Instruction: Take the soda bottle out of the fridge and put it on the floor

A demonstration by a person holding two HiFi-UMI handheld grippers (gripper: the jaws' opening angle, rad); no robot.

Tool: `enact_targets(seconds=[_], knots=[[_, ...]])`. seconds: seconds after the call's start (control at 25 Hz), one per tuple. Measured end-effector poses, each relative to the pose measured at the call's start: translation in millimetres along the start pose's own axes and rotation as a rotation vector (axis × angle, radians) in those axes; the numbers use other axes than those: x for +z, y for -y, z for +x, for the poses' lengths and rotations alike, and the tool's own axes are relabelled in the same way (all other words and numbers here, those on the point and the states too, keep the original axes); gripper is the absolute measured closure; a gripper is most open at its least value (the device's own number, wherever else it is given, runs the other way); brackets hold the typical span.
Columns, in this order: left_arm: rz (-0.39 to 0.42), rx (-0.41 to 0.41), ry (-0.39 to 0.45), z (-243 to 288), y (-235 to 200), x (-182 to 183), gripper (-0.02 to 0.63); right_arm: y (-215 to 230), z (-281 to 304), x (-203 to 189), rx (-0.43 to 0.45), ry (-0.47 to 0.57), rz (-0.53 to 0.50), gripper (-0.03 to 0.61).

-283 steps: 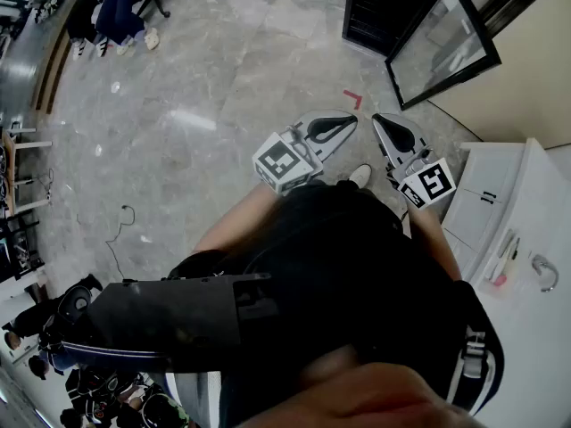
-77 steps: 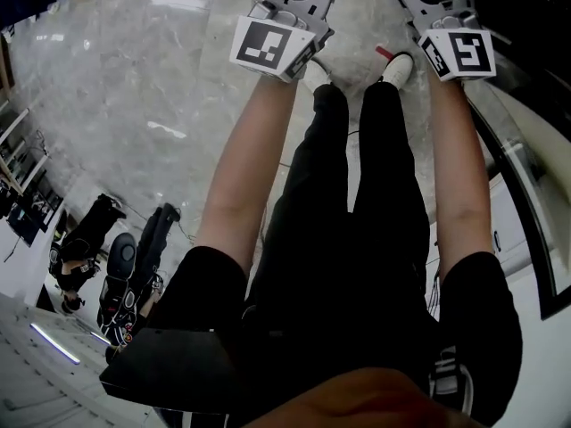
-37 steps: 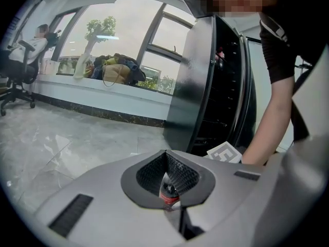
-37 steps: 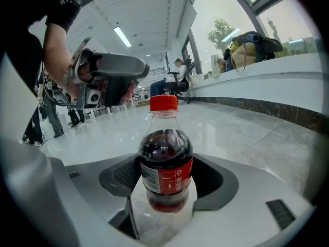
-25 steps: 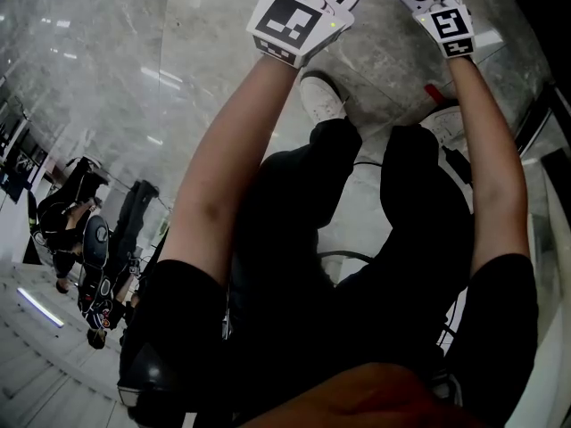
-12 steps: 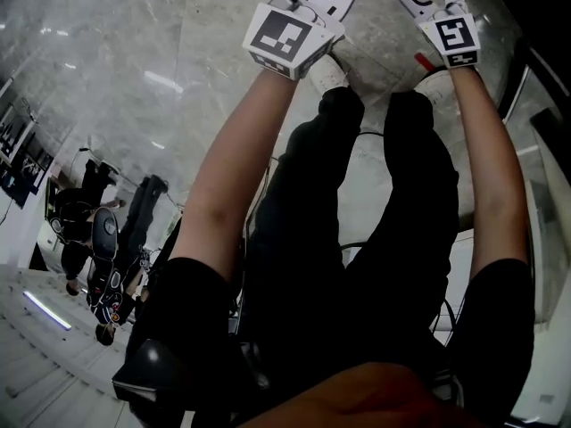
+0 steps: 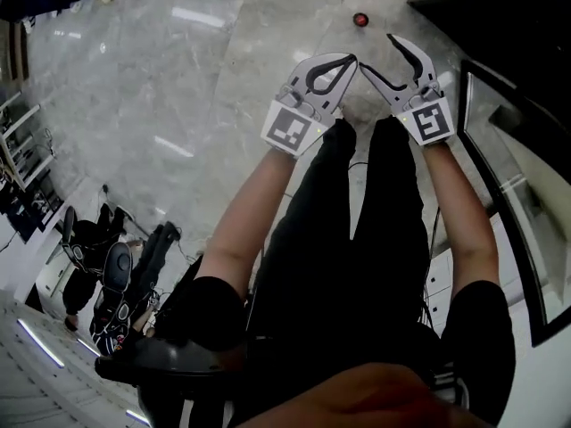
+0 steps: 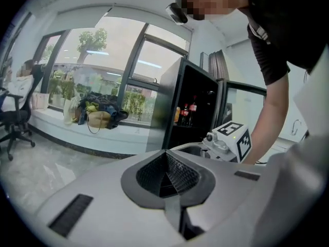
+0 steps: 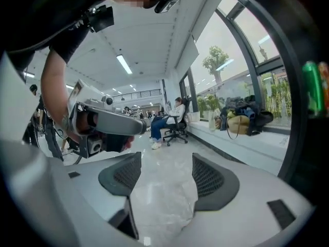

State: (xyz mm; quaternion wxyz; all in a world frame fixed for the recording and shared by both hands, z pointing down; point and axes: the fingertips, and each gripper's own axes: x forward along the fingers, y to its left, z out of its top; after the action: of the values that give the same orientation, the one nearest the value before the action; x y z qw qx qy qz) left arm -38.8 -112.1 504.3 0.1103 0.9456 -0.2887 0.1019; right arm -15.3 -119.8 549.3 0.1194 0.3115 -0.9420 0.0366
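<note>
Soda bottle on floor, red cap up, looks upright, near front of open fridge. Main job looks done.
Left hand-held gripper closed, nothing inside.
Right hand-held gripper open, only floor between jaws, so bottle stands alone.
Both held near bottle, not touching, so no bump tips it.
Other bottles inside fridge.

The soda bottle, whose red cap sat at the tip of the right claw a second ago, now stands by itself on the floor, apart from that claw. The right claw has drawn back with its jaws spread over bare floor. The person's legs, bent in a crouch then, are straight again.
</note>
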Motion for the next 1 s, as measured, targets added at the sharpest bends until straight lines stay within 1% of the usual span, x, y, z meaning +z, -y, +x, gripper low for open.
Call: enact_targets(seconds=[0.04,0.08,0.12,0.2,0.24,0.28,0.36,0.44,0.52,0.6,0.68,0.76,0.84,0.92,1.0], knots=[[0.018,-0.012,-0.007,-7,9,20,0.612,-6,-10,26,0.007,-0.002,-0.028,0.261],[0.031,-0.023,-0.011,-15,19,39,0.612,-12,-21,52,0.008,0.008,-0.032,0.262],[0.034,-0.032,-0.008,-22,30,58,0.612,-18,-32,79,-0.006,0.044,-0.002,0.264],[0.018,-0.045,0.016,-36,52,95,0.612,-25,-55,130,-0.052,0.136,0.101,0.267],[0.0,-0.051,0.032,-42,63,113,0.612,-29,-67,151,-0.066,0.152,0.127,0.27],[-0.021,-0.057,0.048,-48,72,130,0.612,-32,-78,167,-0.075,0.144,0.141,0.279],[-0.049,-0.073,0.081,-56,84,164,0.612,-35,-98,190,-0.089,0.084,0.179,0.301],[-0.037,-0.099,0.116,-62,94,195,0.612,-37,-115,213,-0.089,0.07,0.212,0.355],[-0.006,-0.128,0.136,-73,104,222,0.612,-42,-131,240,-0.088,0.092,0.212,0.401],[0.006,-0.144,0.123,-85,113,241,0.612,-48,-147,266,-0.095,0.106,0.217,0.453],[0.0,-0.166,0.088,-97,126,253,0.612,-57,-163,289,-0.111,0.099,0.22,0.513],[0.013,-0.205,0.064,-110,146,265,0.612,-69,-179,309,-0.118,0.098,0.229,0.534],[0.033,-0.225,0.063,-120,161,276,0.612,-76,-191,329,-0.112,0.114,0.247,0.545],[0.014,-0.218,0.076,-124,165,289,0.612,-78,-200,345,-0.099,0.129,0.255,0.552],[-0.011,-0.197,0.096,-122,162,306,0.612,-74,-204,358,-0.078,0.135,0.241,0.56]])
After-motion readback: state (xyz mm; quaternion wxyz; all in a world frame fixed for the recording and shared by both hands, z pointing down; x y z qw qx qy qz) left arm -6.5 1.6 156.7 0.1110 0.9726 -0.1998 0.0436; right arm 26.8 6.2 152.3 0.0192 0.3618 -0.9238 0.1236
